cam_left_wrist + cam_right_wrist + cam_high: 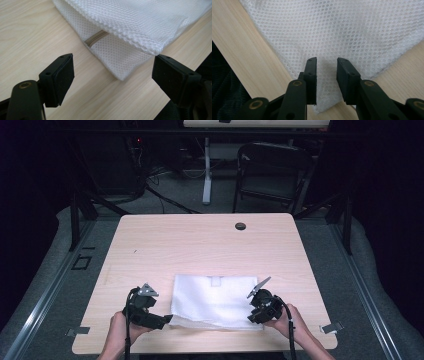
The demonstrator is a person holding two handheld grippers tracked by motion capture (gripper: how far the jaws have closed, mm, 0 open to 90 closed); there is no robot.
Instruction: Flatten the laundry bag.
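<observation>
Tools (167, 319) (251, 315) flank white mesh bag (215, 301), a strip (96, 38) inside.

Dim, dark-edged high view; glare on white mesh (215, 300); sharp, evenly lit close-ups.

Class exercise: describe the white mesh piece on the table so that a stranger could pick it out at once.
Look at the pale wooden table, near its front edge. Between the left gripper and right gripper lies the folded white mesh bag, the one soft, dotted-weave thing on the bare wood.
</observation>
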